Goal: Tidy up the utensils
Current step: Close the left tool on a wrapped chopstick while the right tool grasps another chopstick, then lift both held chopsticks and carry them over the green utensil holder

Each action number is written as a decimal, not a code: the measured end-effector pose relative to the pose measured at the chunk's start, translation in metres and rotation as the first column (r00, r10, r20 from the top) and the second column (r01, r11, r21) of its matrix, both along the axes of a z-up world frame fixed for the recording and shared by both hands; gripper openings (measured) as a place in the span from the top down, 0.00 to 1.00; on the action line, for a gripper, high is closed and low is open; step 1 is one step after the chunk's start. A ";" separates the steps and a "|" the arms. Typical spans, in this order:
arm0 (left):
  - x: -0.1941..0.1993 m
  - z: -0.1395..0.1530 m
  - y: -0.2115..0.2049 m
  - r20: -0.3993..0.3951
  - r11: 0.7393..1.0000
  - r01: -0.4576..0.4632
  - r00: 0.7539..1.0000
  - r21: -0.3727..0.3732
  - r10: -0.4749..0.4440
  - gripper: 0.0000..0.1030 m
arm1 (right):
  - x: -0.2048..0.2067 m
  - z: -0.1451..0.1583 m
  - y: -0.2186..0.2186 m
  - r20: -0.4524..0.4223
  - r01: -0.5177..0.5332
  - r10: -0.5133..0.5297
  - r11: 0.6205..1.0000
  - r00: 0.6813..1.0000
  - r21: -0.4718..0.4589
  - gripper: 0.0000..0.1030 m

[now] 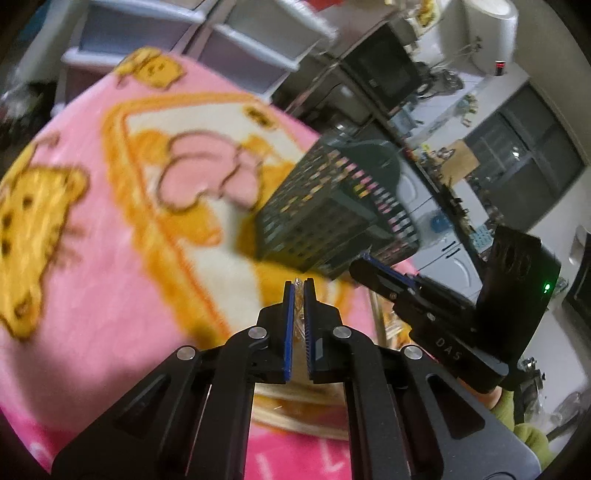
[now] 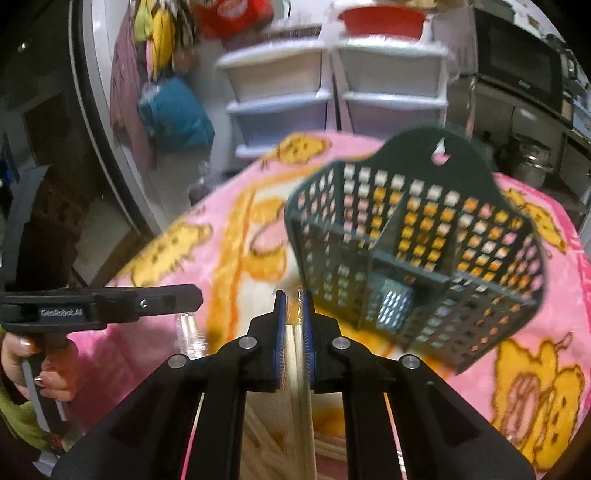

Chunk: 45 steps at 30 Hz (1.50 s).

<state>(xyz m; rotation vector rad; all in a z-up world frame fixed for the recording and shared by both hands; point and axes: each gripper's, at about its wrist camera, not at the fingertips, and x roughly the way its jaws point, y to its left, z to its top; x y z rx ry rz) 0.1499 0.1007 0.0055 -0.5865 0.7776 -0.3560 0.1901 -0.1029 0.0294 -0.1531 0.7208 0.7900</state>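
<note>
A dark green perforated utensil basket (image 1: pixel 332 206) with inner dividers stands on a table under a pink cartoon blanket (image 1: pixel 92 229); it also shows in the right wrist view (image 2: pixel 417 254). My left gripper (image 1: pixel 299 286) is shut on a thin clear-wrapped utensil (image 1: pixel 298 317), short of the basket's near corner. My right gripper (image 2: pixel 293 295) is shut on pale wooden chopsticks (image 2: pixel 297 398), just left of the basket's near wall. The right gripper also shows in the left wrist view (image 1: pixel 364 258), touching the basket's side. The left gripper shows at the left of the right wrist view (image 2: pixel 195 295).
White plastic drawer units (image 2: pixel 332 88) stand behind the table. A microwave (image 2: pixel 517 66) and metal pots (image 2: pixel 532 166) sit on shelving at the right. A red bowl (image 2: pixel 380 18) rests on the drawers. More wooden utensils (image 2: pixel 266 443) lie under my right gripper.
</note>
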 end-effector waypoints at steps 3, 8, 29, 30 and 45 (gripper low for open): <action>0.004 0.024 -0.011 0.057 1.000 0.020 0.998 0.008 -0.021 0.98 | -0.003 0.019 -0.014 0.033 0.016 -0.018 0.998 0.999 0.056 0.96; 0.012 0.053 -0.028 0.126 0.998 0.049 0.991 0.026 -0.052 0.98 | -0.006 0.043 -0.038 0.081 0.044 -0.053 0.993 0.995 0.113 0.96; 0.033 0.131 -0.077 0.282 0.989 0.124 0.949 0.084 -0.143 0.98 | -0.004 0.120 -0.092 0.227 0.083 -0.154 0.951 0.962 0.297 0.96; 0.034 0.135 -0.078 0.291 0.988 0.124 0.946 0.088 -0.145 0.98 | -0.003 0.124 -0.093 0.235 0.084 -0.160 0.949 0.959 0.305 0.96; 0.052 0.196 -0.084 0.413 0.989 0.083 0.902 0.120 -0.126 0.98 | 0.014 0.189 -0.110 0.368 0.084 -0.251 0.907 0.895 0.412 0.96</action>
